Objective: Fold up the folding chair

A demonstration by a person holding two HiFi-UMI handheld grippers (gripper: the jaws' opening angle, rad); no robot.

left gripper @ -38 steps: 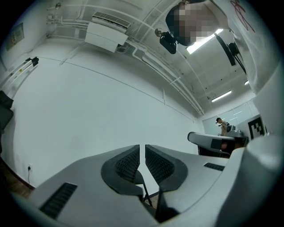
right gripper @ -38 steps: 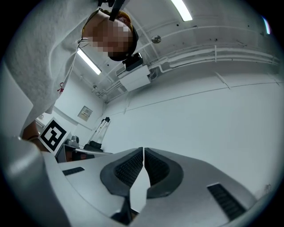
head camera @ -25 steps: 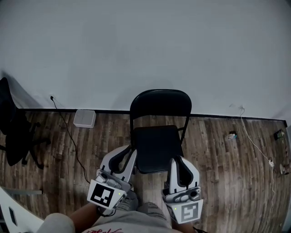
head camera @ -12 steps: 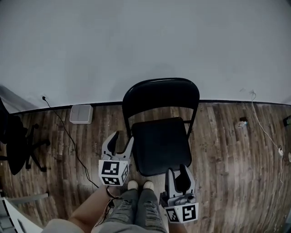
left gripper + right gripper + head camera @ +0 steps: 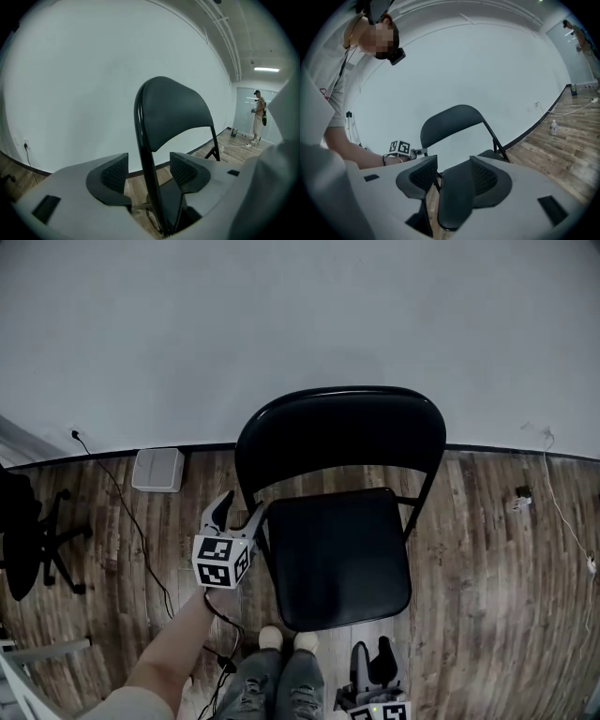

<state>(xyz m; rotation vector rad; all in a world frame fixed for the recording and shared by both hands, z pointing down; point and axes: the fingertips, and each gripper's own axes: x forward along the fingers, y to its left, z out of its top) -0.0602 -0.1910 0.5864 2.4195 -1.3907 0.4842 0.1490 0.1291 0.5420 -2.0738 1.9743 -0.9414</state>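
Folding chair [image 5: 337, 549] stands fully open on the wooden floor [image 5: 487, 549], at the floor's far edge, with its backrest [image 5: 342, 432] toward the wall [image 5: 300, 324] and its seat [image 5: 328, 563] lying flat. Nothing of the fold looks done: the seat is down and the legs are spread.

The left gripper [image 5: 236, 514] is at the chair's left side, where the backrest frame runs down past the seat. In the left gripper view its jaws are opening and stand wide, with the black frame tube [image 5: 145, 154] upright between them; neither pad presses on it. The right gripper [image 5: 371, 657] is low at the chair's front, just beside the seat's front edge and near the person's shoes [image 5: 286, 641]. In the right gripper view its jaws are also opening, less wide, and the seat edge [image 5: 457, 197] lies edge-on between the pads. It sits very close to one pad, but I see no clamp on it.

By my reading this is the reach before any grasp. What is left is nearly everything: closing on the frame and the seat front, lifting the seat toward the backrest, and bringing the legs together until the chair is flat.
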